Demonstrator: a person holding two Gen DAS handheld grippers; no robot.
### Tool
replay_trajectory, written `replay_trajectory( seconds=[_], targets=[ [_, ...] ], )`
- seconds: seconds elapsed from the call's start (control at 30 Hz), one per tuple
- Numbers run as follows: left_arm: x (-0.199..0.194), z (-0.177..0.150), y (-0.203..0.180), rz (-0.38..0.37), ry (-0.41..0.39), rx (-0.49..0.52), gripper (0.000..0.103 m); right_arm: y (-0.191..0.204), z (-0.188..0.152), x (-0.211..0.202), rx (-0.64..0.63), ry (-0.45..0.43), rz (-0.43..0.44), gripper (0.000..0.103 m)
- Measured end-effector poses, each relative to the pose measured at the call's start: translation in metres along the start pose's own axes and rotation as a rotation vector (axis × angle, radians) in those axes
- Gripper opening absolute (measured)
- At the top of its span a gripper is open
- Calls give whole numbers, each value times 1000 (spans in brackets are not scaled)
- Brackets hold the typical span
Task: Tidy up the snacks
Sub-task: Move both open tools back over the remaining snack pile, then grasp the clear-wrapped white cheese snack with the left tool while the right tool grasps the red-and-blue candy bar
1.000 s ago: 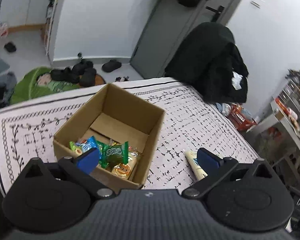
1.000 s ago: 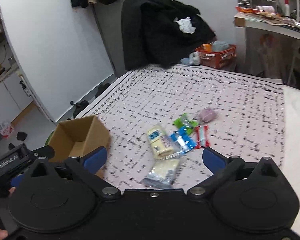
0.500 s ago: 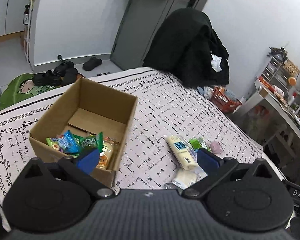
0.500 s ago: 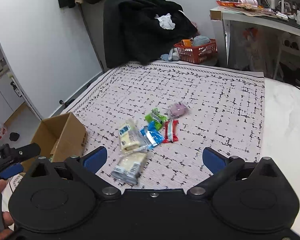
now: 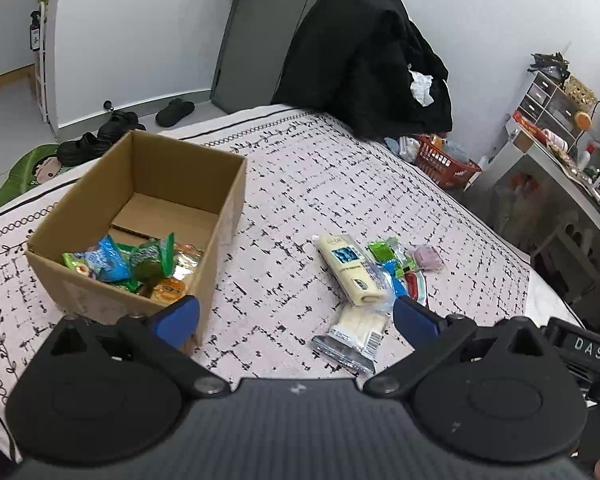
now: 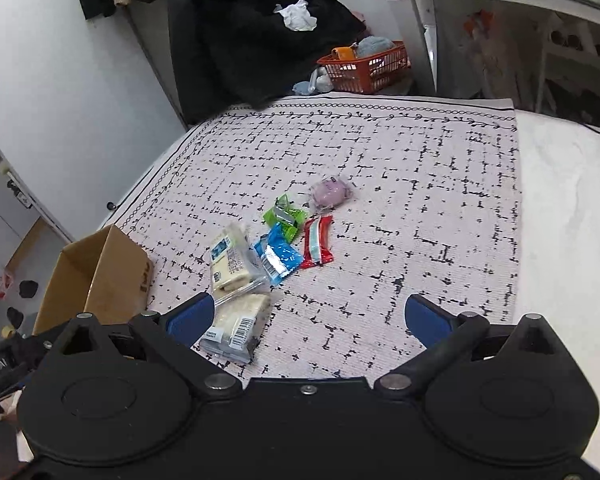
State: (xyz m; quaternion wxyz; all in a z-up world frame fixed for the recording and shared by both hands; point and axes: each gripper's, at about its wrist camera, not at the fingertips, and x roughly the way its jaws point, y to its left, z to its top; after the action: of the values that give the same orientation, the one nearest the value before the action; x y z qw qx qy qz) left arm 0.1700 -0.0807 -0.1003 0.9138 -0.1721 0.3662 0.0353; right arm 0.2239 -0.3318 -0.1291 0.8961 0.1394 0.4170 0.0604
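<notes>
Crinkly snack packets (image 6: 278, 254), square cardboard box (image 5: 228, 196)

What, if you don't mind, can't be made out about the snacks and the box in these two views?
- Cardboard box, right wrist view: its contents are hidden by its own wall and the right gripper body.
- Clear cracker pack, right wrist view: partly covered by a blue finger.
- Pale bar, left wrist view: label print too small to read.

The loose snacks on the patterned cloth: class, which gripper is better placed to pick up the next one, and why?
Probably the right gripper: open and empty, it faces the pile, the clear-wrapped cracker pack by its left fingertip. The left gripper, also open, sits between the cardboard box and the pile.
</notes>
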Motion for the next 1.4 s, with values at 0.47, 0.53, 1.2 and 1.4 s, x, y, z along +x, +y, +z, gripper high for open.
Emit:
replay_trajectory(
  seconds=[0.47, 0.53, 1.2, 1.4],
  targets=[
    [47, -12, -27, -3, 48, 39, 90, -20, 9, 37, 115, 28, 40, 96],
    [55, -13, -32, -13, 53, 53, 90, -24, 10, 45, 133, 39, 58, 92],
    [145, -38, -63, 35, 156, 174, 88, -46, 15, 114, 210, 126, 149, 78],
    [145, -42, -59, 6, 170, 136, 57, -41, 19, 129, 174, 128, 160, 77]
  ],
)
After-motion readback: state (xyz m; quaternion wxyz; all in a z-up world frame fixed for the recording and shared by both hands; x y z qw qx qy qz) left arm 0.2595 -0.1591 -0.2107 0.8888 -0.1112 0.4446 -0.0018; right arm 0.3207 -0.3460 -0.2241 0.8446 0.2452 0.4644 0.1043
